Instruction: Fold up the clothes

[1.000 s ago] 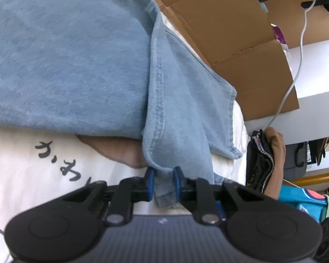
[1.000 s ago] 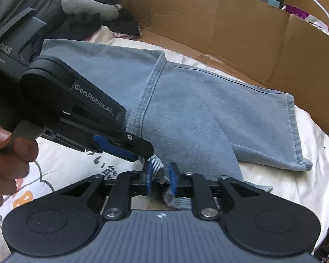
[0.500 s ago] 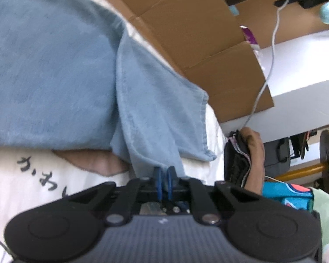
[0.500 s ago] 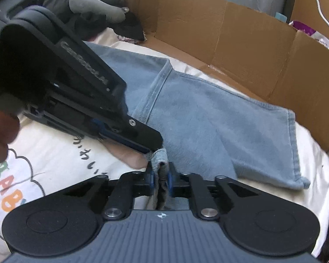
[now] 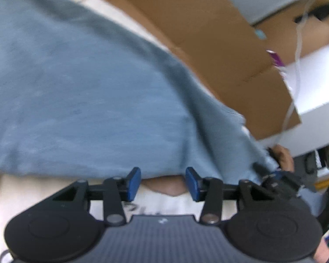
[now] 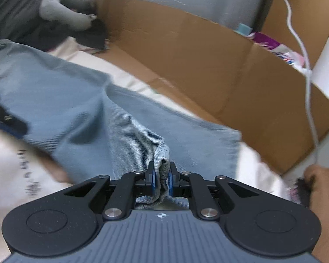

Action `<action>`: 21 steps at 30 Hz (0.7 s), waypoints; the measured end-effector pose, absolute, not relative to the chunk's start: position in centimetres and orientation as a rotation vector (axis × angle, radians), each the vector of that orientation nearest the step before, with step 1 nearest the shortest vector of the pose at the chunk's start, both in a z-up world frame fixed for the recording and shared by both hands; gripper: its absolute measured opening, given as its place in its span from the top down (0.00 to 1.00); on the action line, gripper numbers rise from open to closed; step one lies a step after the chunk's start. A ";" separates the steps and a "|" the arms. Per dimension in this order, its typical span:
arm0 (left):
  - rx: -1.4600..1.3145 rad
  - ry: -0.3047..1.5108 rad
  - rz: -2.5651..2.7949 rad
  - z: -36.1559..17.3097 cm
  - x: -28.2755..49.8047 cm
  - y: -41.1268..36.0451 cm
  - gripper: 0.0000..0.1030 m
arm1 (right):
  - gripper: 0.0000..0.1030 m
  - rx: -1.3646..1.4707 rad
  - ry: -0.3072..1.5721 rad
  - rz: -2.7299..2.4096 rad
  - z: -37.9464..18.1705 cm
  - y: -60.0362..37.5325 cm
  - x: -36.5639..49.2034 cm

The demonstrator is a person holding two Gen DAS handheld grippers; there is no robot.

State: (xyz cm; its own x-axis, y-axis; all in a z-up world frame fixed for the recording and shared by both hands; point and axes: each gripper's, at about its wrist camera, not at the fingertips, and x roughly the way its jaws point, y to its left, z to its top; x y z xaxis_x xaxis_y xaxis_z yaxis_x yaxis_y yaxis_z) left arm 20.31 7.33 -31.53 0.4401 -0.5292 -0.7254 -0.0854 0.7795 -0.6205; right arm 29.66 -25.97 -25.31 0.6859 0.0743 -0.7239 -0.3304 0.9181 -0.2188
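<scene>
Light blue jeans (image 5: pixel 87 100) lie spread over a white printed sheet (image 5: pixel 33 188). In the left wrist view my left gripper (image 5: pixel 163 183) stands open just short of the denim's near edge, with nothing between its blue pads. At the right of that view my right gripper (image 5: pixel 272 176) shows small and dark, holding cloth. In the right wrist view my right gripper (image 6: pixel 161 178) is shut on a bunched corner of the jeans (image 6: pixel 125 131), lifted a little. The tip of my left gripper (image 6: pixel 4 118) shows at the far left.
A brown cardboard wall (image 6: pixel 208 65) runs along the far side of the sheet. A white cable (image 6: pixel 304 65) hangs at the right. Dark grey clothes (image 6: pixel 61 15) are piled at the back left. A hand (image 6: pixel 322 182) holds something dark at the right.
My left gripper has opened and let go of the jeans, and has moved left, away from the right one. My right gripper keeps its hold on the denim corner.
</scene>
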 end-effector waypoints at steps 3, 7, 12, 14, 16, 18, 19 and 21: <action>-0.640 1.111 -0.277 -32.0 20.4 8.0 0.53 | 0.90 -0.339 0.800 0.187 -25.2 -27.9 31.8; -0.620 1.112 -0.277 -32.1 20.7 8.1 0.47 | 0.91 -0.319 0.820 0.126 -25.2 -30.0 34.9; -0.614 1.111 -0.283 -32.4 21.3 7.7 0.46 | 0.91 -0.300 0.858 0.092 -26.1 -31.4 39.1; -0.619 1.115 -0.287 -32.6 21.7 7.7 0.46 | 0.91 -0.283 0.875 0.080 -26.7 -31.8 40.5; -0.629 1.119 -0.295 -32.7 21.8 7.5 0.46 | 0.91 -0.254 0.892 0.066 -27.3 -32.3 41.9; -0.640 1.123 -0.311 -32.9 22.0 7.7 0.46 | 0.91 -0.233 0.914 0.057 -27.8 -32.8 43.0; -0.646 1.122 -0.322 -33.0 22.1 7.7 0.46 | 0.91 -0.227 0.925 0.055 -28.1 -32.9 43.5; -0.649 1.122 -0.334 -33.1 22.3 7.7 0.46 | 0.91 -0.212 0.946 0.052 -28.6 -33.2 44.4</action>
